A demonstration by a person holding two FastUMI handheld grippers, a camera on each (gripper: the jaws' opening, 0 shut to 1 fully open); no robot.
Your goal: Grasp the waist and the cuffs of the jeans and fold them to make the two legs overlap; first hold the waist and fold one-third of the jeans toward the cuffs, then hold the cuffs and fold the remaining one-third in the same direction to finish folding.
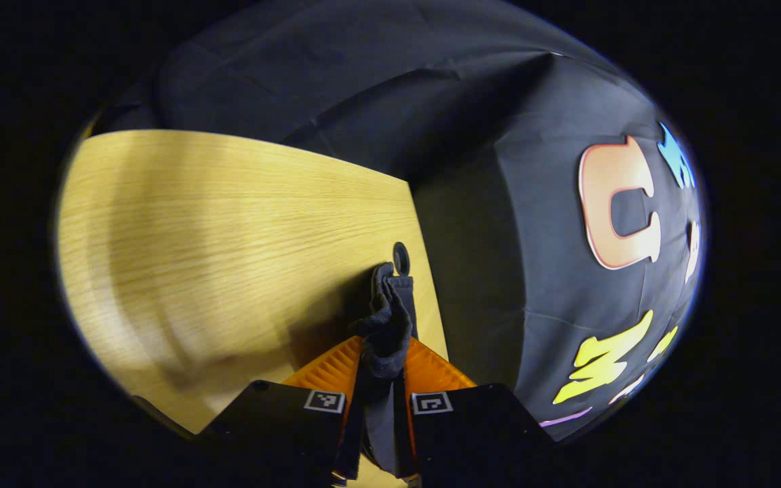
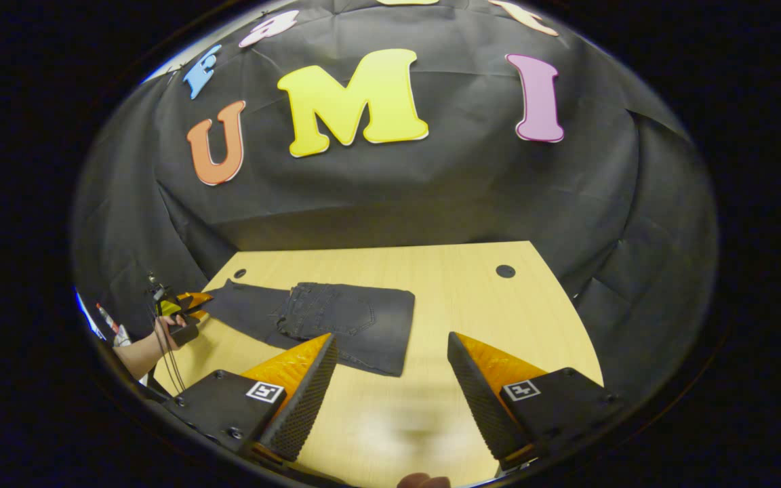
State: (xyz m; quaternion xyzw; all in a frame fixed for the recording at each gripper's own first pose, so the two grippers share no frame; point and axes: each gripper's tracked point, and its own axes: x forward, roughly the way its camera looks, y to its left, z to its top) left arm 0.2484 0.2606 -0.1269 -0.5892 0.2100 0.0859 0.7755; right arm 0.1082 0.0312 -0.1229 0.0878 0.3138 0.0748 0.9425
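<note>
Your left gripper (image 1: pixel 382 379), bottom centre of the left gripper view, is clenched on a bunched end of the jeans (image 1: pixel 388 325), dark cloth squeezed between both fingers above the wooden table (image 1: pixel 228 224). In the right gripper view the jeans (image 2: pixel 336 322) lie flat at centre left on the table (image 2: pixel 499 318), waist part folded over, far end running to your left gripper (image 2: pixel 190 303) at the left edge, held by your hand (image 2: pixel 172 329). Your right gripper (image 2: pixel 390 376), bottom of that view, is released, fingers wide apart over bare table.
</note>
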